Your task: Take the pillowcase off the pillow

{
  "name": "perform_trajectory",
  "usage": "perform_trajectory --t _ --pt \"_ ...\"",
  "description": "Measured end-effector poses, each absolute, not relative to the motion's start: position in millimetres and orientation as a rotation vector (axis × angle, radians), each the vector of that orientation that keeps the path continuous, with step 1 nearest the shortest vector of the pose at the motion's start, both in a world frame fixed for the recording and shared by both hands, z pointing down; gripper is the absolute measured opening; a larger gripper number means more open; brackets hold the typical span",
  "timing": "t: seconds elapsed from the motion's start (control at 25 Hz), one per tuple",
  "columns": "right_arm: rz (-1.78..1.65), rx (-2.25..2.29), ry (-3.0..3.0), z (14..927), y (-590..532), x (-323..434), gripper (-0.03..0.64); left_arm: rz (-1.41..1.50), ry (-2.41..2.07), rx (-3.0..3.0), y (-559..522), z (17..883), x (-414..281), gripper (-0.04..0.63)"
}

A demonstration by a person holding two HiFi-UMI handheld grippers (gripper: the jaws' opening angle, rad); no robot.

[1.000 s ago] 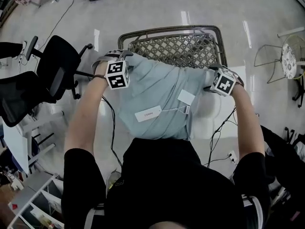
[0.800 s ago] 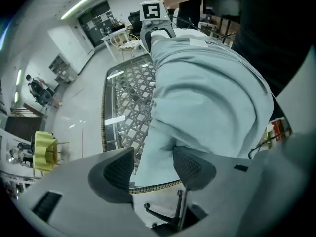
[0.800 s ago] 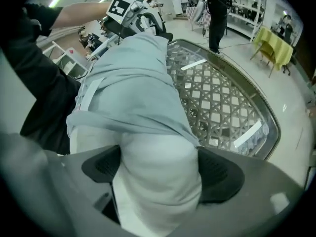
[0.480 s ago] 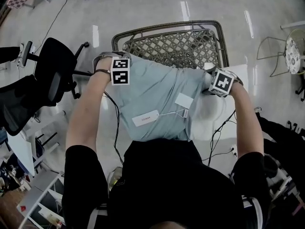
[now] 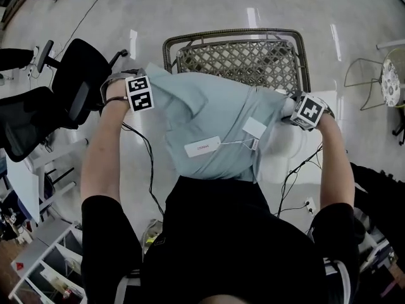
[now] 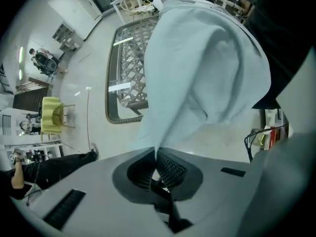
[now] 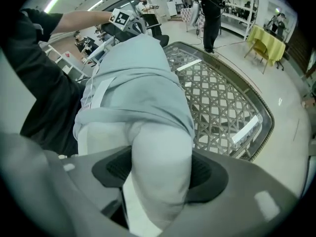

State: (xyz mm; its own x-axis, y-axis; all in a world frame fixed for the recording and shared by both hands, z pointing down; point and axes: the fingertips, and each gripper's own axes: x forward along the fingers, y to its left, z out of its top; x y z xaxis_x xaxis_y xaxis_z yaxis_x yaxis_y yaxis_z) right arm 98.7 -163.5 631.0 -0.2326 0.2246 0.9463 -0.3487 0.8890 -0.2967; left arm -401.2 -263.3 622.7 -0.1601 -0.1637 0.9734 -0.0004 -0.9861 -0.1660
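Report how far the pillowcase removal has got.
Done: one end of the white pillow pokes out of the blue pillowcase. In hand: the left gripper is pinched shut on a pillowcase corner; the right gripper has just been closing its jaws around that end. Left: most of the pillow is still covered.
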Motion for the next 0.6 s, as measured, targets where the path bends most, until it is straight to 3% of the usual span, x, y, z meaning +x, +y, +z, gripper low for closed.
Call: perform_trajectory --t 0.6 --pt "0.432 0.248 -1.687 633.4 -160.0 87.9 0.336 -2.478 0.546 -1.953 -172.3 615.0 -531.4 0.006"
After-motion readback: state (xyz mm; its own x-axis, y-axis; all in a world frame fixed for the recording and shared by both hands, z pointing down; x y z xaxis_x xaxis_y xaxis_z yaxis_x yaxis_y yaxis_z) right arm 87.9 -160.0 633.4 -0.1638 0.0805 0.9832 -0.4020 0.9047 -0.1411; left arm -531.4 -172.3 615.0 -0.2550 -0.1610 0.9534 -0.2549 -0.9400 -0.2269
